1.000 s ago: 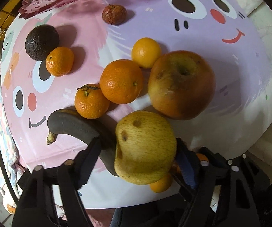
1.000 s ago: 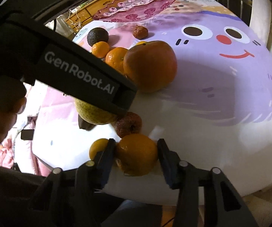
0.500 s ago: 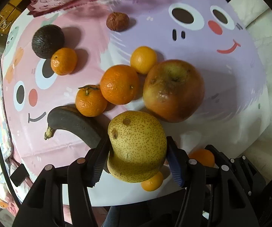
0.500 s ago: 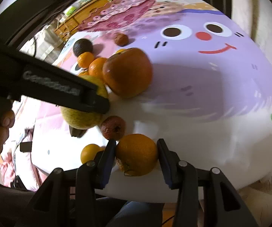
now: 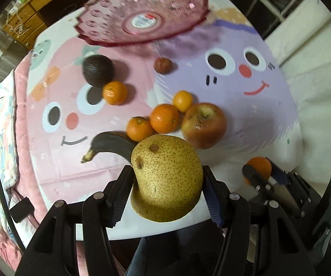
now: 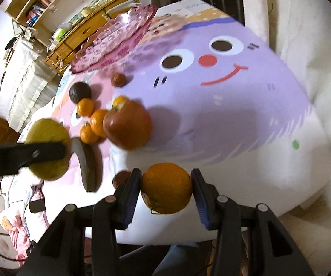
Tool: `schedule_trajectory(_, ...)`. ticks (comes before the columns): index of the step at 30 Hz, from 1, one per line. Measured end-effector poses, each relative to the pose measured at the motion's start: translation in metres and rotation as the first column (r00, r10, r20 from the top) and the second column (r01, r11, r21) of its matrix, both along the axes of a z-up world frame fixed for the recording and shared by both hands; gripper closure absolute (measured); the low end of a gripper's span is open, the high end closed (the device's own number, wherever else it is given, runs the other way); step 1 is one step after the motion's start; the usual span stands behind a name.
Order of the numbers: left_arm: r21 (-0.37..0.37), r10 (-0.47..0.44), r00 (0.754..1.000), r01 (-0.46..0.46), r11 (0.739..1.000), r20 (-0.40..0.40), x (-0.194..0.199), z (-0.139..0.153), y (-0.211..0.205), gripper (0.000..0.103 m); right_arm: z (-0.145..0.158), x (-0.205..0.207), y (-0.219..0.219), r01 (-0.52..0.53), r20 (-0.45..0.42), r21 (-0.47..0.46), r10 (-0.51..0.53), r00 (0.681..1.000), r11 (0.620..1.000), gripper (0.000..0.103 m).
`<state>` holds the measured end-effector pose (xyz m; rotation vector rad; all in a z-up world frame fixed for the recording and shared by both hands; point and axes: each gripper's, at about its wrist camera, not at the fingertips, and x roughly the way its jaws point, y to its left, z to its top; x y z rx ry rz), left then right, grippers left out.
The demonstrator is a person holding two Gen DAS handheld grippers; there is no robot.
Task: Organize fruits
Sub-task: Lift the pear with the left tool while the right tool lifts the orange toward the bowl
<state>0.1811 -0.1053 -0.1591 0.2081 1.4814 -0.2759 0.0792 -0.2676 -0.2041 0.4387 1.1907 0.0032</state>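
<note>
Left tool [image 5: 166,189] grips pear [image 5: 166,179], hides banana [image 5: 112,143] end

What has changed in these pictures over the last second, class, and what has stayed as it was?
The left gripper closed on the pear and lifted it off the cloth; the right gripper, already clamping an orange, rose too. The pink dish came into full view. The apple, banana and avocado stayed put.
</note>
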Motion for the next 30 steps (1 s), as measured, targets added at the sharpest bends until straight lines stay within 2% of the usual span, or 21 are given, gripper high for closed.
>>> schedule_trajectory(5,-0.015,0.066,0.998,-0.065,0.998,0.023,0.016,0.027,0.014,0.045,0.021,0.023,-0.018,0.012,0.025,0.06,-0.014,1.0,0.998,0.058)
schedule_trajectory(8,-0.017,0.109,0.993,-0.108,0.994,0.049,0.028,0.043,0.02,0.045,0.033,0.04,-0.025,-0.001,0.045,0.064,-0.002,0.999,0.998,0.058)
schedule_trajectory(16,-0.052,0.222,0.967,-0.217,0.975,0.127,0.067,0.08,0.032,0.047,0.069,0.107,-0.032,-0.104,0.13,0.066,0.095,0.987,0.992,0.058)
schedule_trajectory(21,-0.064,0.275,0.946,-0.268,0.961,0.169,0.093,0.089,0.035,0.048,0.082,0.146,-0.031,-0.166,0.174,0.07,0.151,0.973,0.984,0.058)
schedule_trajectory(30,-0.162,0.343,0.914,-0.313,0.936,0.216,0.141,0.08,0.039,0.048,0.079,0.213,-0.013,-0.278,0.209,0.069,0.259,0.943,0.958,0.058)
